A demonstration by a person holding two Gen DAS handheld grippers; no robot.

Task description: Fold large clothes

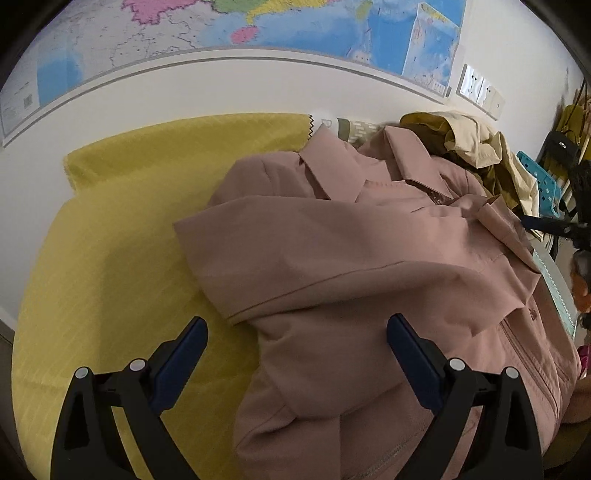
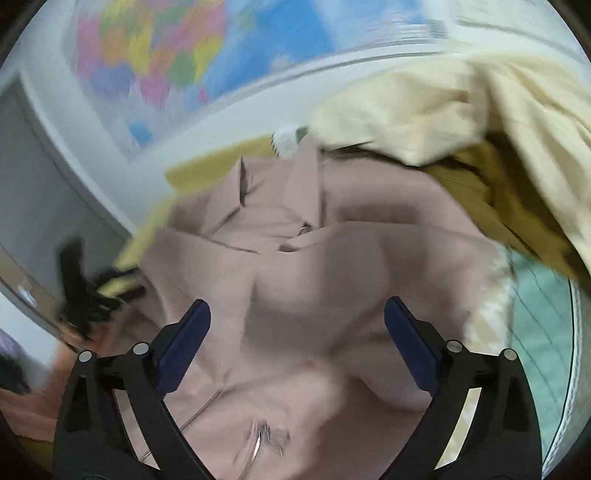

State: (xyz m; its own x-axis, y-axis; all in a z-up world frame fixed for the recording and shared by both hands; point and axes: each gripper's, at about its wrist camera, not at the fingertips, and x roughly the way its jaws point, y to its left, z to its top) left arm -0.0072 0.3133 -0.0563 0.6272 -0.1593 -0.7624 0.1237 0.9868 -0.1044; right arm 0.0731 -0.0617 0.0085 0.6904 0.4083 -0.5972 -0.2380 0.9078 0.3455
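A dusty-pink jacket (image 1: pixel 351 266) lies on a yellow cloth (image 1: pixel 122 229), collar toward the wall, one sleeve folded across its front. My left gripper (image 1: pixel 297 328) hovers open above the jacket's lower left edge, nothing between its fingers. In the blurred right wrist view the same pink jacket (image 2: pixel 314 258) fills the middle, zipper (image 2: pixel 258 439) near the bottom. My right gripper (image 2: pixel 297 314) stands wide open over it, its blue pads clear of the fabric. The other gripper (image 2: pixel 88 291) shows as a dark blur at the left.
A cream and mustard heap of clothes (image 1: pixel 476 151) lies beyond the jacket's collar, seen large in the right wrist view as clothes (image 2: pixel 480 122). A wall map (image 1: pixel 258 26) hangs behind. A turquoise crate (image 1: pixel 543 181) and dark gear stand at the right. A pale green mat (image 2: pixel 543 317) lies right.
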